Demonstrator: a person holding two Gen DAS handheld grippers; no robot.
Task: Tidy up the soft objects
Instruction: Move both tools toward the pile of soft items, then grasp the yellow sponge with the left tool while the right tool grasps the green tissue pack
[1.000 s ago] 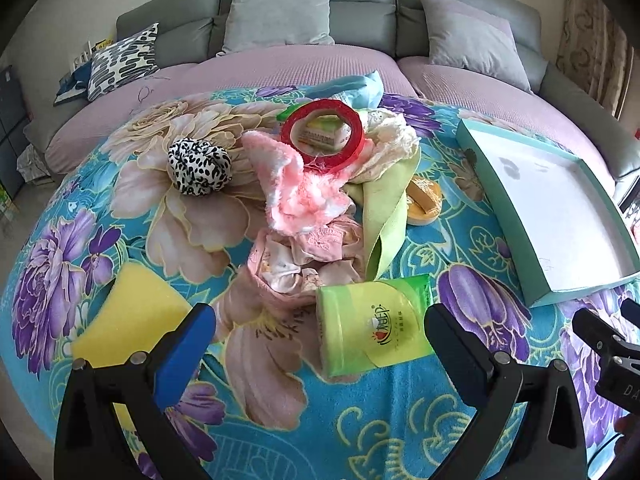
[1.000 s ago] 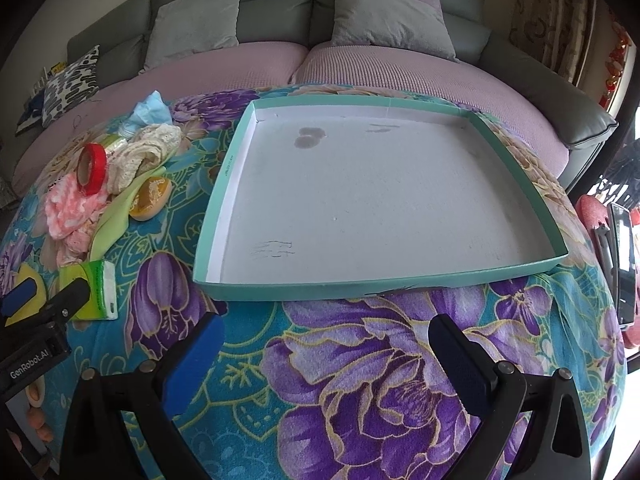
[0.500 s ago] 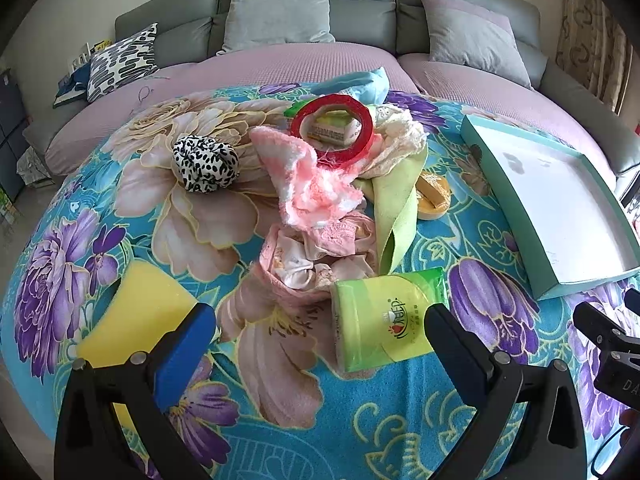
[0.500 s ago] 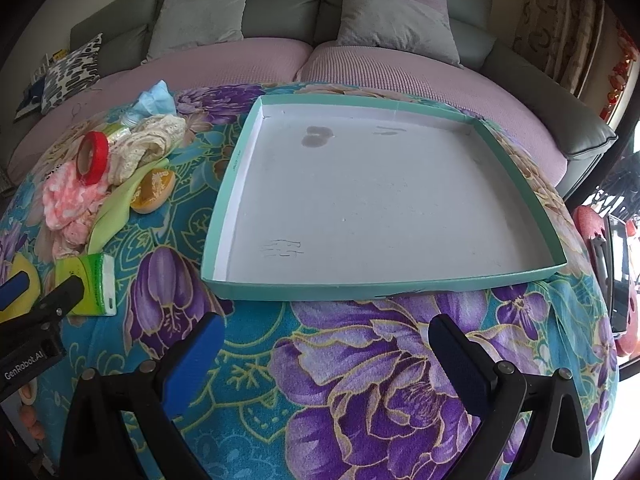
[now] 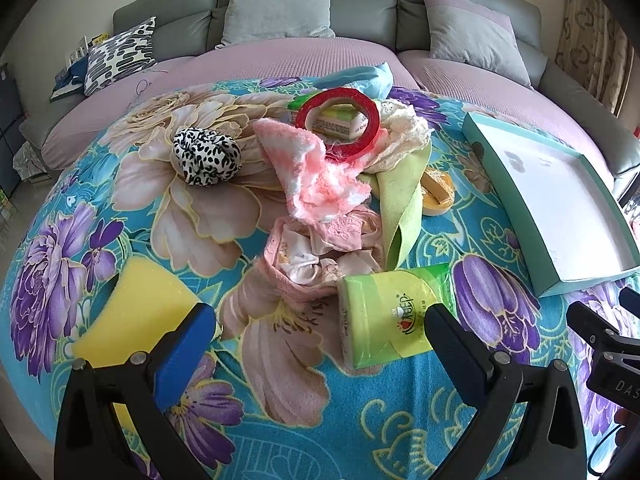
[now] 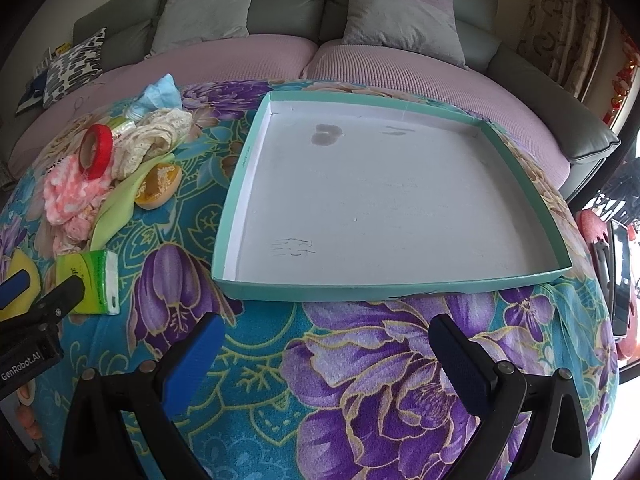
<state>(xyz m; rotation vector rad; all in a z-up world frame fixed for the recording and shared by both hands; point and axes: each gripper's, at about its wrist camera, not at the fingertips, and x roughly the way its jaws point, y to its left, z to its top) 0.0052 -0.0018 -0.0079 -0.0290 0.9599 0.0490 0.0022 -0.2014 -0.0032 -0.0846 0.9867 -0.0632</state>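
On the floral cloth lies a heap of soft things: a pink fluffy cloth (image 5: 316, 176), pink garments (image 5: 320, 248), a light green cloth (image 5: 404, 208), cream lace (image 5: 404, 136) and a leopard-print scrunchie (image 5: 206, 156). A yellow sponge (image 5: 140, 304) lies at the near left and a green tissue pack (image 5: 388, 324) just ahead of my left gripper (image 5: 320, 344), which is open and empty. My right gripper (image 6: 324, 344) is open and empty in front of the teal tray (image 6: 376, 290), whose white inside is bare.
A red tape roll (image 5: 340, 120) leans on a small box in the heap. An orange dish (image 5: 438, 196) lies beside the green cloth. A blue bag (image 5: 360, 78) is at the back. A grey sofa with cushions (image 5: 276, 8) curves behind the table.
Both grippers have drawn back slightly from the table; the heap and the tray sit a little farther off in view. Nothing on the table has moved.
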